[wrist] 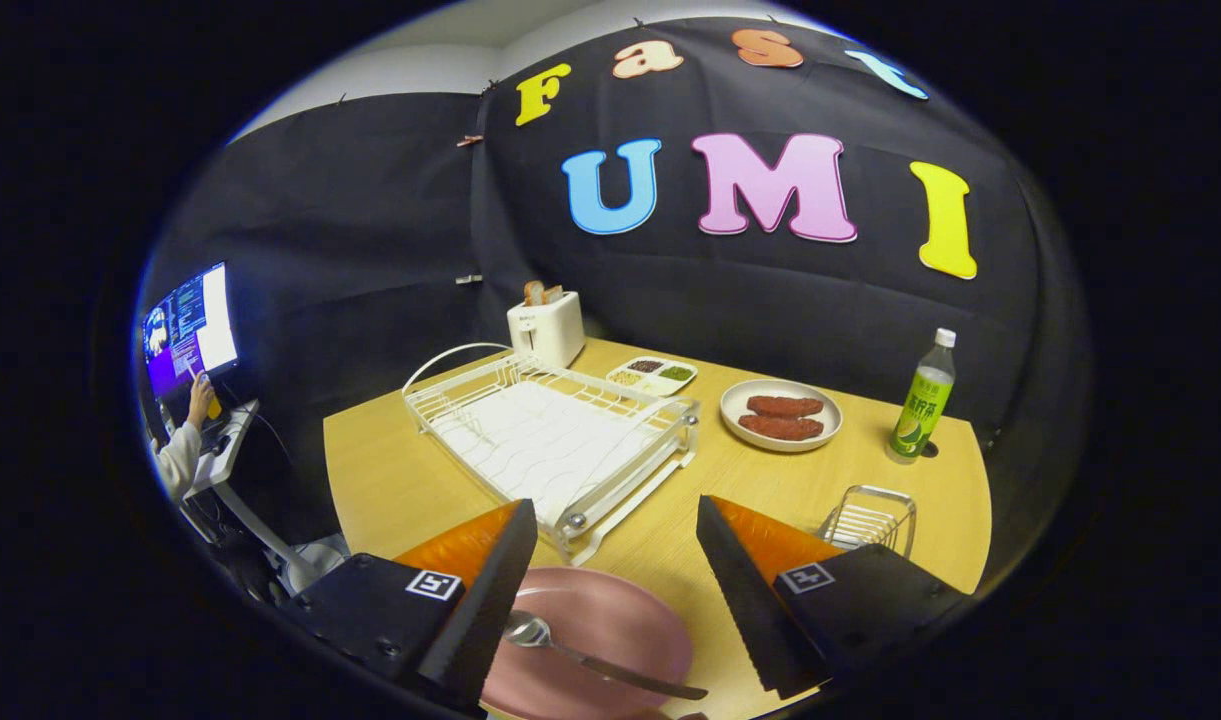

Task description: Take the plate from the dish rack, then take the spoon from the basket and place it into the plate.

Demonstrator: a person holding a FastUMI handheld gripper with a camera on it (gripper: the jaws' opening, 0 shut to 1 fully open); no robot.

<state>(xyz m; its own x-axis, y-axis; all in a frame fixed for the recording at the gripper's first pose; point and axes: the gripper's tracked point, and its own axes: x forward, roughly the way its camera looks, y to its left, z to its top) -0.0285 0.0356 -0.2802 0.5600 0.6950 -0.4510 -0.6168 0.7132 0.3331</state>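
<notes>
A pink plate (610, 625) lies flat on the wooden table (390, 480), below and between my fingers. A metal spoon (580, 652) rests in it, bowl toward the left finger, handle reaching right past the rim. My gripper (615, 560) hangs above the plate, open, with nothing between the fingers. The white wire dish rack (550, 440) stands just beyond the fingers and holds no dishes. A small wire basket (868, 518) sits behind the right finger, partly hidden by it.
Behind the rack stand a white toaster (546, 325) with toast and a small divided tray (652, 375). A white plate of two sausages (781, 414) and a green bottle (922, 400) are at the back right. A person sits at a monitor (192, 330) far left.
</notes>
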